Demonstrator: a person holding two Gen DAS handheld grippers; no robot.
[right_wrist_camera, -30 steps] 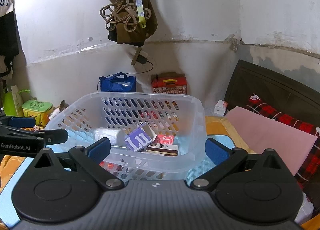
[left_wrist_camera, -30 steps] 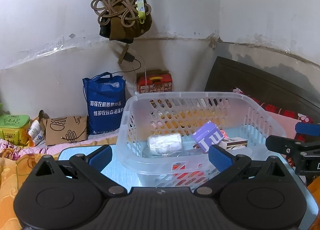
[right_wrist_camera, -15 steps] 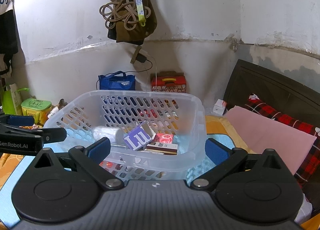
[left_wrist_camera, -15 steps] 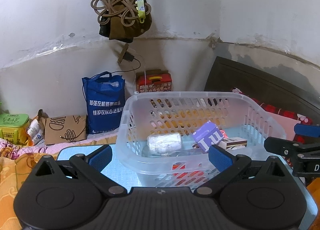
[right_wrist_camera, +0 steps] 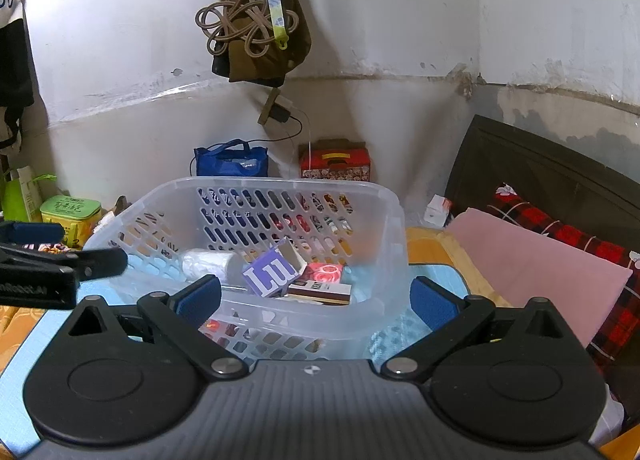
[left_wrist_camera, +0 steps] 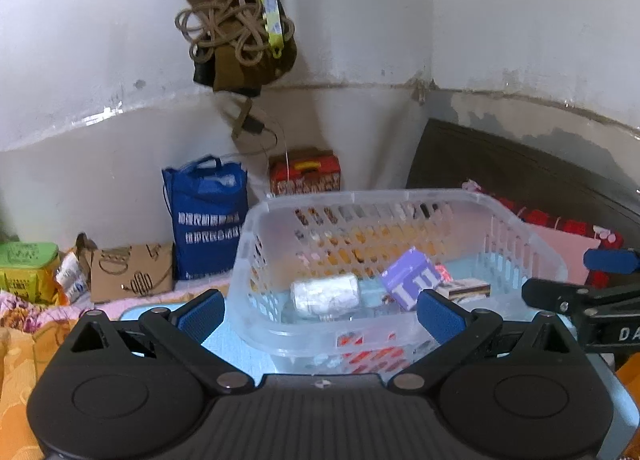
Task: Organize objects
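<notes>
Scuffed white walls (right_wrist_camera: 400, 12); dark headboard (right_wrist_camera: 540, 172)

We cannot read the blurred white print on the blue bag (left_wrist_camera: 206, 216). The basket (right_wrist_camera: 394, 220) wall hides that bag's lower part in the right view. The other gripper (left_wrist_camera: 580, 300) is cut off at the edge.

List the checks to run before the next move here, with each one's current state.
1. Left tool open, holding nothing: ok.
2. Right tool open, holding nothing: ok.
3. Basket upright on the blue mat: ok.
4. Purple box, white roll and flat dark box inside the basket: ok.
5. Anything left outside to collect: cannot tell.
6. The two tools apart from each other: ok.
</notes>
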